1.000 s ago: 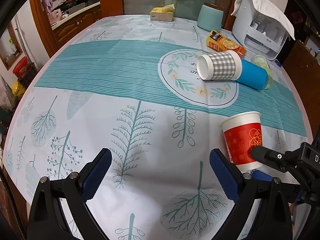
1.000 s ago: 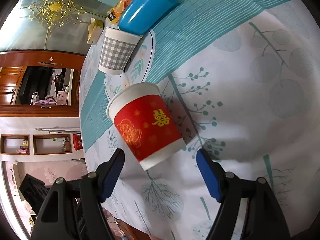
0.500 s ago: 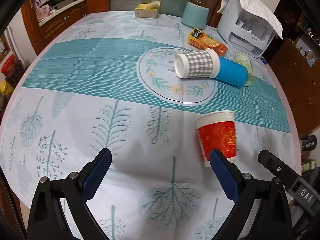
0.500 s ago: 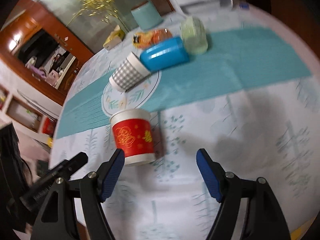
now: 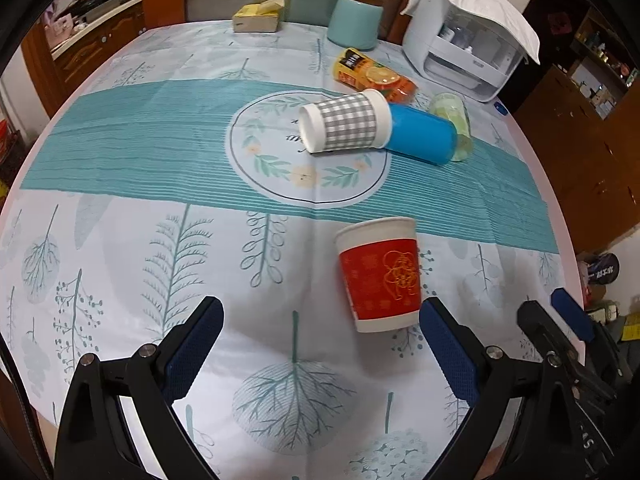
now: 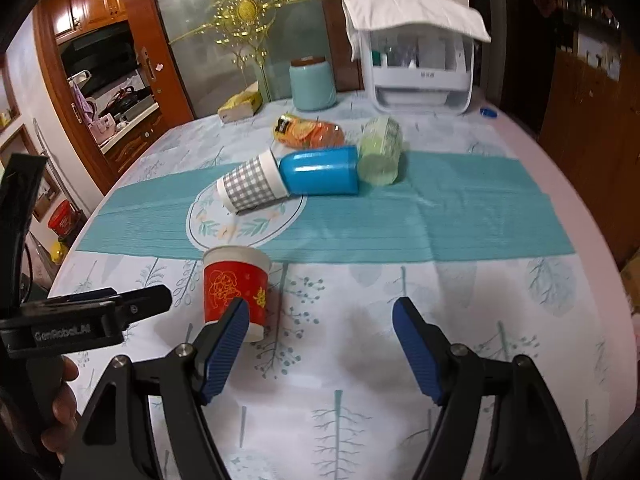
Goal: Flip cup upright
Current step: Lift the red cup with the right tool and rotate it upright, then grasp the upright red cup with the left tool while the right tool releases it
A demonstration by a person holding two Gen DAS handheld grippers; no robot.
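Note:
A red paper cup (image 5: 380, 276) with gold print stands upright on the tablecloth, mouth up; it also shows in the right wrist view (image 6: 234, 294). My left gripper (image 5: 320, 344) is open and empty, just in front of and left of the cup. My right gripper (image 6: 320, 340) is open and empty, to the right of the cup and apart from it; its left finger (image 6: 228, 344) overlaps the cup's base in view. A grey checked cup (image 5: 346, 126), a blue cup (image 5: 420, 140) and a green cup (image 5: 452, 120) lie on their sides at the table's middle.
An orange juice bottle (image 5: 372, 76) lies behind the cups. A teal canister (image 5: 356, 20), a tissue box (image 5: 258, 20) and a white covered appliance (image 5: 464, 40) stand at the far edge. The table edge (image 5: 560, 240) curves at the right.
The red cup went from tilted between the right gripper's fingers to standing upright alone. The right gripper rolled level and drew back to the right. The left gripper's view shifted right, closer to the cup.

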